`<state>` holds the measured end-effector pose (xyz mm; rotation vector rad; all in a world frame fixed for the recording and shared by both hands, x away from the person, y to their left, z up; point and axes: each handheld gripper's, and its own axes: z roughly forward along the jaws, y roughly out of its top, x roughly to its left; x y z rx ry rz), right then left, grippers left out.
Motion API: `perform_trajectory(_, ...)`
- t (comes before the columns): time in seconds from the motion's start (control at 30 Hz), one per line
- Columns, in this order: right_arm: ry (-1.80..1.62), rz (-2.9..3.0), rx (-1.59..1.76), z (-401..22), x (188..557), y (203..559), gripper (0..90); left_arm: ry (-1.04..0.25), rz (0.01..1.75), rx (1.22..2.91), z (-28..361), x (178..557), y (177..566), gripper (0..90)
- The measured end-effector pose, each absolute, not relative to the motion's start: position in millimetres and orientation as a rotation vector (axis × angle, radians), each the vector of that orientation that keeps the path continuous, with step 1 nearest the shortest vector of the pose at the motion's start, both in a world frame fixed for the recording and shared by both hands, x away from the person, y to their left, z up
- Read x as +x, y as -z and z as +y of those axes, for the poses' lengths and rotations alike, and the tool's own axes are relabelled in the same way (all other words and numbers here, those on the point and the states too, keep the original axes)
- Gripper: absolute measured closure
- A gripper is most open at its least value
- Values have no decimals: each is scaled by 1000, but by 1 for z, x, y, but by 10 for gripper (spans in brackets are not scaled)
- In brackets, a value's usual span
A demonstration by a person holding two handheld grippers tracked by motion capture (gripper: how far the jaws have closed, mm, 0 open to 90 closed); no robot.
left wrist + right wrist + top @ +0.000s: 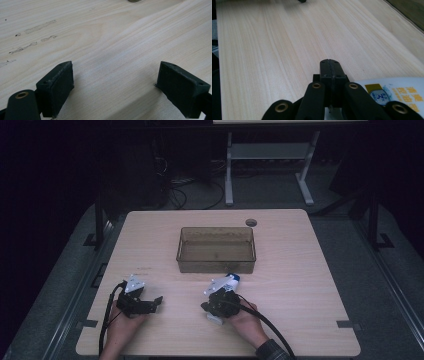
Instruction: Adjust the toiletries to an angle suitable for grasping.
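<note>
Your right gripper [329, 62] had its jaws pressed together with nothing between them, low over the table [300, 285]. The bottle [397, 92] lay just to their right, partly under the gripper's body, its blue cap toward the far side. To take it well, you likely needed to back off, spread the jaws and straddle the bottle across its middle. The brown bin [216, 265] stood just beyond. Your left gripper [115, 77] hung at the near left, jaws apart and empty.
</note>
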<state>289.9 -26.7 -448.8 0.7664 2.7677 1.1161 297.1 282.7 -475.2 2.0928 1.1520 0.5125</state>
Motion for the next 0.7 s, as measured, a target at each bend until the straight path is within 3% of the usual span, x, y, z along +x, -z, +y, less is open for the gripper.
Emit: perform_trajectory(0.7, -1057, 2774, 814, -55, 279, 450, 897, -510, 1147, 2095, 282, 297, 475, 124)
